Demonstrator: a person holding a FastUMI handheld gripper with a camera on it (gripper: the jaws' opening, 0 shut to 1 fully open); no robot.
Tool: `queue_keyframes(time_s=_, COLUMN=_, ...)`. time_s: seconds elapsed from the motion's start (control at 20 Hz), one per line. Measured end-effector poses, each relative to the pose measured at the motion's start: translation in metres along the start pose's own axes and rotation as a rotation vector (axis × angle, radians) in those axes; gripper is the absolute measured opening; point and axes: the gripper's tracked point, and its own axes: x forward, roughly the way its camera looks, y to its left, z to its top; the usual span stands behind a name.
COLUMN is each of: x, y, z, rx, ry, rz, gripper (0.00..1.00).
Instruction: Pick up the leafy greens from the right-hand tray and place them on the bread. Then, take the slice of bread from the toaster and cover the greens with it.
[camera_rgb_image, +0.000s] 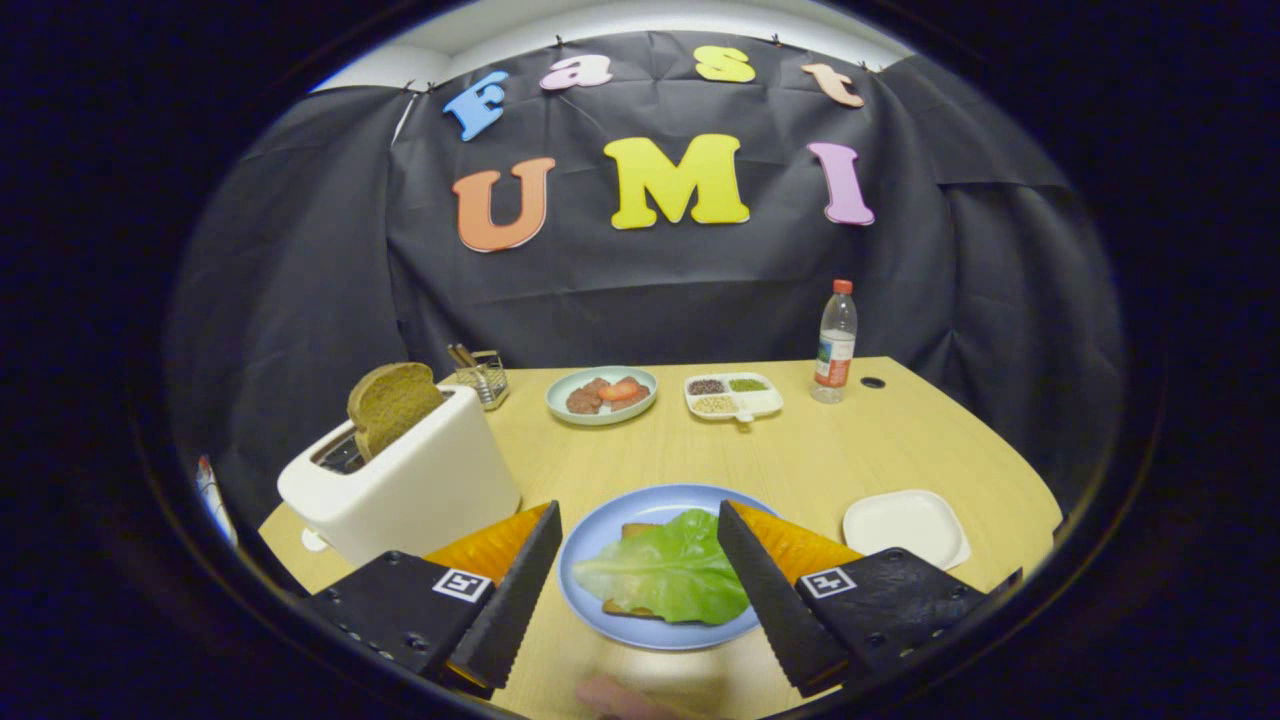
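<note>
Greens (668, 575) on bread (632, 532) (jaws apart)

Even overhead light keeps the desk (850, 450) bright, with only soft, short shadows under the dishes. Fisheye distortion bows the desk's edges, and a blurred fingertip (620, 700) smears at its near edge.

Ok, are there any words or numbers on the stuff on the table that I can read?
Clear plastic bottle with red cap: label too small to read.
Black-and-white square markers on the gripper: patterns, no words.
Its open fingers flank the green leaf on the round blue plate.
</note>
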Motion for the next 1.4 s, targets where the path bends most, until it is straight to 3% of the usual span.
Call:
queue_keyframes(time_s=0.3, x=-0.024, y=0.049, z=0.055, rx=-0.012, ry=-0.049, rz=0.046, gripper=0.96)
queue_keyframes(time_s=0.65, x=-0.034, y=0.157, z=0.077, rx=-0.044, ry=-0.056, rz=0.165, gripper=0.96)
queue_keyframes(time_s=0.95, x=0.001, y=0.204, z=0.070, rx=-0.074, ry=-0.043, rz=0.088, gripper=0.96)
queue_keyframes(time_s=1.3, x=0.053, y=0.212, z=0.057, rx=-0.047, ry=0.053, rz=0.065, gripper=0.94)
queue_keyframes(time_s=1.4, x=0.063, y=0.199, z=0.053, rx=-0.033, ry=0.072, rz=0.025, gripper=0.89)
